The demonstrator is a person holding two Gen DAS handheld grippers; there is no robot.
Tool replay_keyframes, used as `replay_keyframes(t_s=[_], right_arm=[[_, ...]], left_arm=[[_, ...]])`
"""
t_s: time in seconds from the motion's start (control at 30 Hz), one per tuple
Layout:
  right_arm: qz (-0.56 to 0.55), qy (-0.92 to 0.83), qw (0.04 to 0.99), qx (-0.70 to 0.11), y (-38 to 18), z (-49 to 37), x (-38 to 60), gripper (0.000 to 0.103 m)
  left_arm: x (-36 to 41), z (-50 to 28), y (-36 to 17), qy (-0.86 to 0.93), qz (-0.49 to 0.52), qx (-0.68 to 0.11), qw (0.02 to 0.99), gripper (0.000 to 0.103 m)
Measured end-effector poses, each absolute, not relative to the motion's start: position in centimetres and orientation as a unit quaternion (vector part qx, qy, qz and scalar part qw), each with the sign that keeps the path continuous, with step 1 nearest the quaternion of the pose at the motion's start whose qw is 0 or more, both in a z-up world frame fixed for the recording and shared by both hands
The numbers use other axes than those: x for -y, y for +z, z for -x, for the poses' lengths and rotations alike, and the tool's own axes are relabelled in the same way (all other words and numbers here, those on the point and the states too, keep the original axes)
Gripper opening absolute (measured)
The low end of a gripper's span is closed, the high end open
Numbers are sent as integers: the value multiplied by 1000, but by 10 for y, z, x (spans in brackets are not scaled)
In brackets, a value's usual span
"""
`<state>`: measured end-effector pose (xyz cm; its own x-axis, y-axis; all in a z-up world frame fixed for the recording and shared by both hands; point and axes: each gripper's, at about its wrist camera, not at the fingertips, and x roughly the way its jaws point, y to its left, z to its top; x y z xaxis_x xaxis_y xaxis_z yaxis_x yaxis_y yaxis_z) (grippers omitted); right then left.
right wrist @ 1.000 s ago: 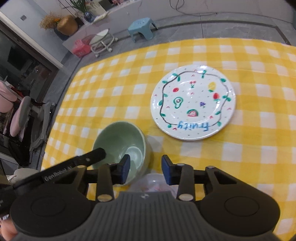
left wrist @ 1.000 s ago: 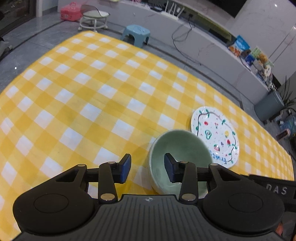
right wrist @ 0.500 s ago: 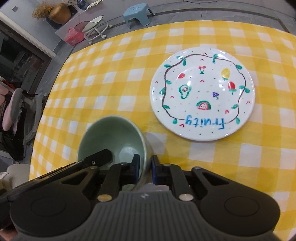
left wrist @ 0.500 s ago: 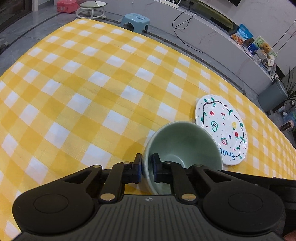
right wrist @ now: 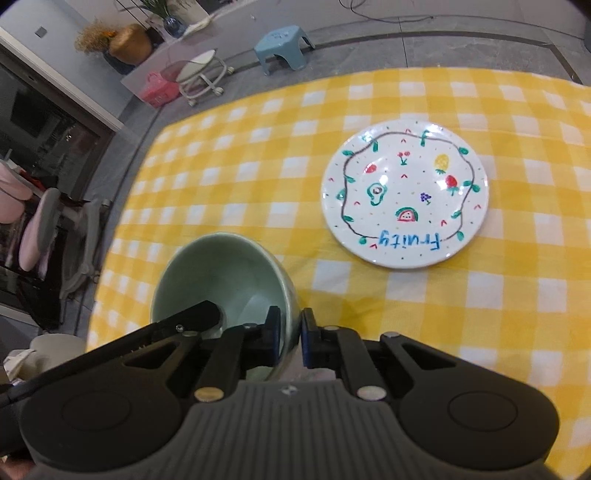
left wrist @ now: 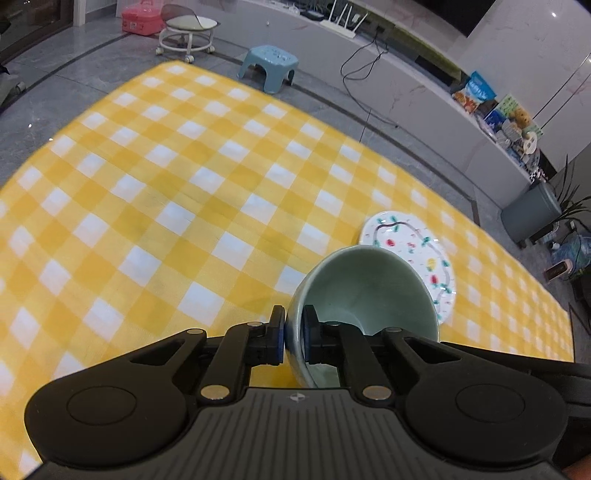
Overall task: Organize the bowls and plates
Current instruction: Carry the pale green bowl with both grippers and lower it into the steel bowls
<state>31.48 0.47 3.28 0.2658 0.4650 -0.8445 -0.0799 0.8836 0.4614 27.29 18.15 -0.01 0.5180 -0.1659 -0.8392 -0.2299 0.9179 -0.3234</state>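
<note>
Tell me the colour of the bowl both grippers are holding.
Pale green bowl, glazed; clearest in the right wrist view.

Yellow-and-white checked cloth [left wrist: 155, 206], spread over the surface. Blue stool [left wrist: 267, 66], wheeled stool [left wrist: 186, 31], pink box [left wrist: 142, 20]: set on the floor far ahead of the gripper.

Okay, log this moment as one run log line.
left hand-held gripper: shut on green bowl rim | right hand-held gripper: shut on opposite rim | fruit plate: flat on checked cloth, apart from bowl
</note>
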Motion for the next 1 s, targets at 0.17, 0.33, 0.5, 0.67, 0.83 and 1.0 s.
replay_keyframes(t_s=[0.17,0.33,0.5,0.67,0.83,1.0], right_arm=[[-176,184,784,-566,66,-283,8,9],[-192,193,786,-555,95,-247,30,9],[-197,195,794,-541,119,-204,51,9],[-204,193,791,-543,130,-165,73,10],[-195,190,796,-541,137,-138,86,10],[-184,184,794,-549,130,-123,94,10]], left_arm=[[-170,-247,33,26,198,-490,848,10],[-157,-217,61,14,198,-480,855,10],[-139,-184,81,-1,192,-477,858,9],[-127,-154,88,-15,197,-486,851,9],[-114,-132,87,-26,199,-494,846,9],[-107,-121,75,-29,209,-509,835,9]])
